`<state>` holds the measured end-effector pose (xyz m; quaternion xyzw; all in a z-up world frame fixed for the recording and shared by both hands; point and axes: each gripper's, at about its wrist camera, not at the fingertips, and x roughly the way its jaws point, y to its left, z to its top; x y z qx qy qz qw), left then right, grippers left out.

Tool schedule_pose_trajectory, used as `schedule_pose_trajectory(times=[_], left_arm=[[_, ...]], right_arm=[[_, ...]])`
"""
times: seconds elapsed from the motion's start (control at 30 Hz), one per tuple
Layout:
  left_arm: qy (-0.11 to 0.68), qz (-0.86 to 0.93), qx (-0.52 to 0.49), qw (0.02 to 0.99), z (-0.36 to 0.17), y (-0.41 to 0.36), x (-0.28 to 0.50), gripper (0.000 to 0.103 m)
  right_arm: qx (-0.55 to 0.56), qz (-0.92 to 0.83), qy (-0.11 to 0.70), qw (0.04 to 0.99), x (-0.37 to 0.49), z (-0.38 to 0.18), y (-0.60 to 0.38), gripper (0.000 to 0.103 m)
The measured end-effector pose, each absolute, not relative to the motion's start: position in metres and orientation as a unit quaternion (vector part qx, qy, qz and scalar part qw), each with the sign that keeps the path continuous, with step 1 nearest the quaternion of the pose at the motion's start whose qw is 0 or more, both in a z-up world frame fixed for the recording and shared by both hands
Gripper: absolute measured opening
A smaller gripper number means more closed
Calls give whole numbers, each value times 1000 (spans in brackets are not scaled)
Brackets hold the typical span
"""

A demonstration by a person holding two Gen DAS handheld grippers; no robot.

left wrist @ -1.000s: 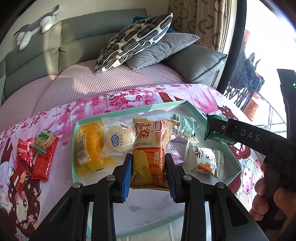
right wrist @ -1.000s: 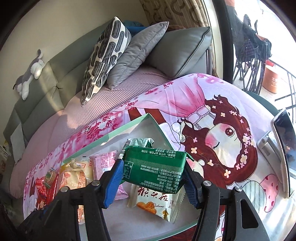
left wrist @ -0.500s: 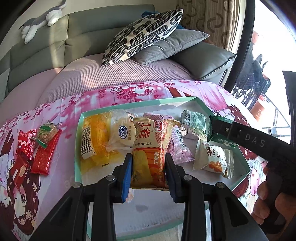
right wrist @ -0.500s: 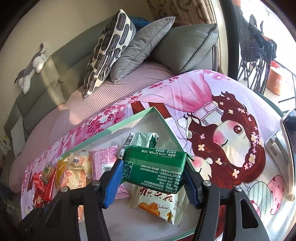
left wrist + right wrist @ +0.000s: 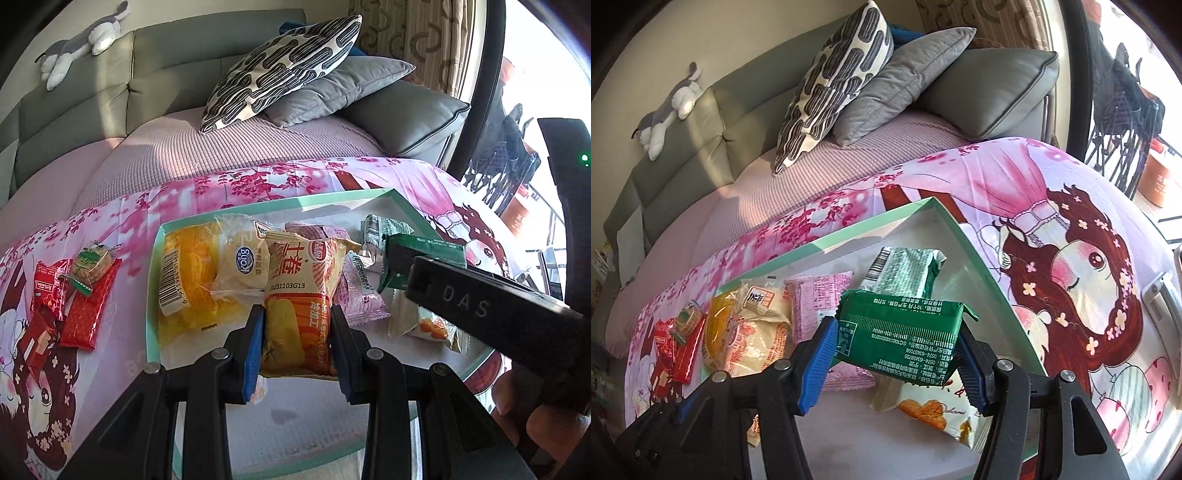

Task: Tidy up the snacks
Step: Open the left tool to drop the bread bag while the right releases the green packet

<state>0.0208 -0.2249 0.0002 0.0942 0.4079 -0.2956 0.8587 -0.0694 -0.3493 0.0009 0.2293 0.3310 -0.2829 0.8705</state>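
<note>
A mint-rimmed white tray [image 5: 280, 202] lies on a pink cartoon cloth and holds several snacks. My left gripper [image 5: 297, 347] is shut on an orange-and-yellow snack packet [image 5: 301, 295], held over the tray's near half. My right gripper [image 5: 897, 360] is shut on a dark green packet [image 5: 905, 332], held above the tray's right side [image 5: 979, 258]; it shows in the left wrist view too [image 5: 424, 254]. In the tray lie a yellow cake pack [image 5: 188, 277], a white bun pack [image 5: 242, 258], a pink pack [image 5: 816, 295], a light green pack [image 5: 905, 269] and a white cookie pack [image 5: 931, 410].
Red packets [image 5: 81, 306] and a small green-labelled sweet [image 5: 92, 262] lie on the cloth left of the tray. A grey sofa with pillows [image 5: 288, 66] stands behind. A phone stand [image 5: 1160, 295] is at the right edge.
Both grippers have drawn back slightly and lowered toward the tray, each still holding its packet. The tray's contents have not moved.
</note>
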Motion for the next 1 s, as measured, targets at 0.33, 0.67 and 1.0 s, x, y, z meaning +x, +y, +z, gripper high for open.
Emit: schedule_pose_trajectory(times=[0.33,0.67,1.0], left_arm=[[432,-304,94,844,-8,-228,22,36],[448,-288,91,841,-19,-225,28,36],[456,-283,92,839,-22,-225,31,44]], right_arm=[[222,-278,349,867,-61,-7,-345,65],[228,-282,356,862,-59,-12,-350,66],[199,-294,374,857,-53,-15,-345,76]])
